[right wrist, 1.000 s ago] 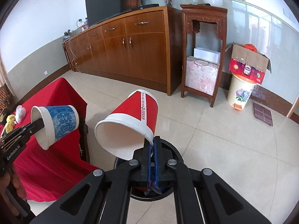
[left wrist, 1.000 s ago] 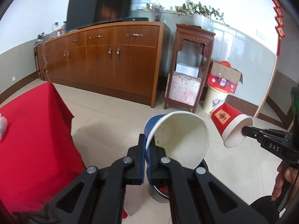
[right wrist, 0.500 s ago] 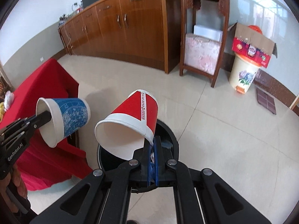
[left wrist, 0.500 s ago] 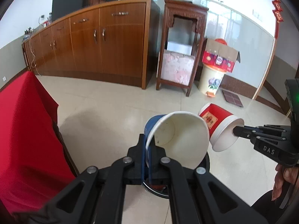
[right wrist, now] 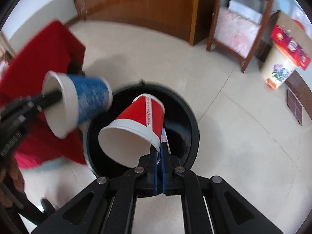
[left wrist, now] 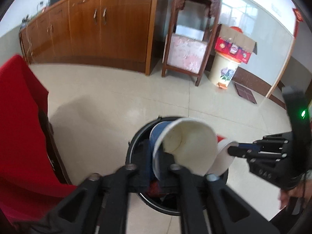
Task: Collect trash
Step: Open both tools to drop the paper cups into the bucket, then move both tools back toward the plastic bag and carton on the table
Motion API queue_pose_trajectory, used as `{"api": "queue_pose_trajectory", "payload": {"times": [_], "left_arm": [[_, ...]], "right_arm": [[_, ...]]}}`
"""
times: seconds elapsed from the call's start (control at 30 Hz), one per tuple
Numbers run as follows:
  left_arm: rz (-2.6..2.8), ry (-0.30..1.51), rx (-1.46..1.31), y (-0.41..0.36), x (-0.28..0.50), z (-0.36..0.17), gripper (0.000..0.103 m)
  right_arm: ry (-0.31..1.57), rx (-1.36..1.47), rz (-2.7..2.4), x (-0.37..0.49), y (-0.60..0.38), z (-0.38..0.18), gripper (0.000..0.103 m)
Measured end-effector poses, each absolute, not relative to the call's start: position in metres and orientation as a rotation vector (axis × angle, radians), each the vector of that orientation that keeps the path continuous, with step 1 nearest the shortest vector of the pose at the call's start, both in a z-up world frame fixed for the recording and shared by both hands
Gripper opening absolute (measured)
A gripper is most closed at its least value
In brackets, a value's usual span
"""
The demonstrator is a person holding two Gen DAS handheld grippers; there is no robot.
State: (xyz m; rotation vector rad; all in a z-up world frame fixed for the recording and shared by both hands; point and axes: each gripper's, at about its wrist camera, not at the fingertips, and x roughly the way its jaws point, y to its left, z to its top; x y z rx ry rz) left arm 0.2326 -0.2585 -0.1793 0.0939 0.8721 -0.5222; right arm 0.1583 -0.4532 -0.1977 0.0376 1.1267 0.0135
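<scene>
two cups over the bin mouth, jaws just loosening

risks first. the black bin (right wrist: 192, 120) sits on the pale glossy floor tiles (right wrist: 224, 105), right beside a table draped in red cloth (left wrist: 17, 128). the blue cup (right wrist: 83, 101) hangs over the bin's left rim rather than its centre; dropped from there it could clip the rim and roll off onto the tiles or snag the cloth. the red cup (right wrist: 142, 117) is well inside the opening, so its risk is lower, though the two cups sit close together in the left wrist view and might knock each other as they fall. both frames are motion-blurred, so exact clearances cannot be told.

tongs. the left gripper (left wrist: 156, 167) has just been opening: its fingers stand visibly apart on either side of the blue cup's wall, pads not clearly pressing, so the cup looks loose or about to slip free. the right gripper (right wrist: 160, 152) has just begun to part too, but only a narrow gap shows, with the red cup's rim between the blue pads; it appears lightly pinched.

materials, largest to smallest. the bin is round, dark, hard-walled, with a thin shiny rim and some trash dimly visible inside. the cloth is soft, matte, draping in folds. both cups are thin paper, tapered, white inside with rolled lips; light and easily crushed or deflected.
</scene>
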Motion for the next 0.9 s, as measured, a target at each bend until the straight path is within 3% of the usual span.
{"api": "queue_pose_trajectory", "payload": {"times": [0.07,0.43,0.9], "left_arm": [[-0.481,0.866,0.104,-0.252,0.23,-0.182,0.078],[-0.374,0.791,0.121,-0.222,0.218,-0.154,0.099],[-0.341,0.701,0.096,-0.189,0.204,-0.113,0.103]], "right_arm": [[1.17,0.02,-0.049,0.162,-0.46,-0.214,0.101],[1.05,0.055,-0.196,0.153,-0.467,-0.174,0.103],[0.933,0.089,-0.196,0.134,-0.433,-0.131,0.103]]}}
